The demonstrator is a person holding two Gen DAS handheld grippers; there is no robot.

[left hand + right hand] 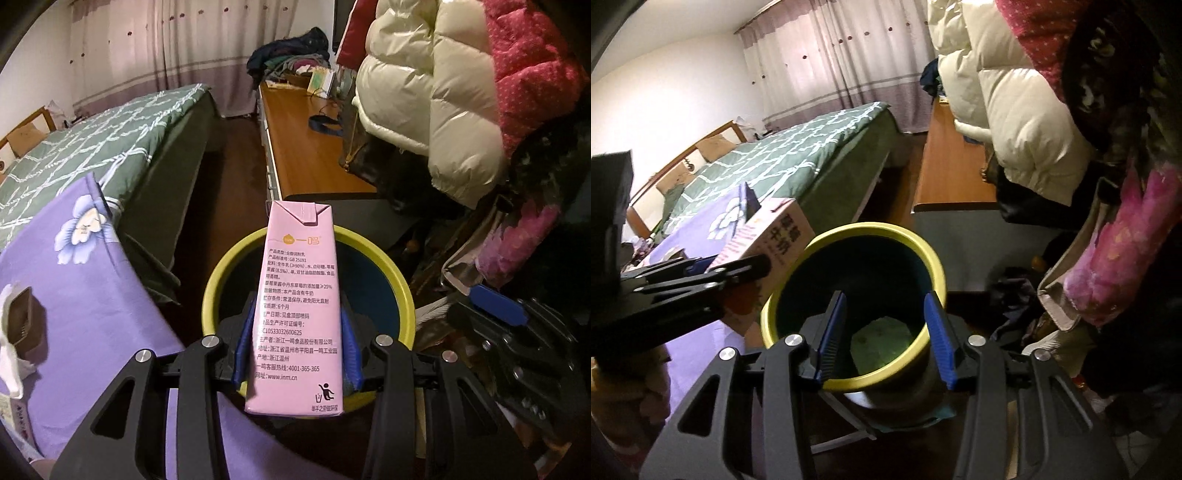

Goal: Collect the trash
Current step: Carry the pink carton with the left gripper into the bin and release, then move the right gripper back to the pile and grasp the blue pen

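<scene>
The left gripper (297,354) holds the pink milk carton (297,306) upright, seemingly just above the bin (391,275) mouth, long axis pointing in; the right gripper (886,336), empty and parted, hovers over the bin's near rim.

The pink carton (295,306) hides much of the bin's (373,243) dark inside, and whether the blue pads (351,343) still press it is unclear.
</scene>
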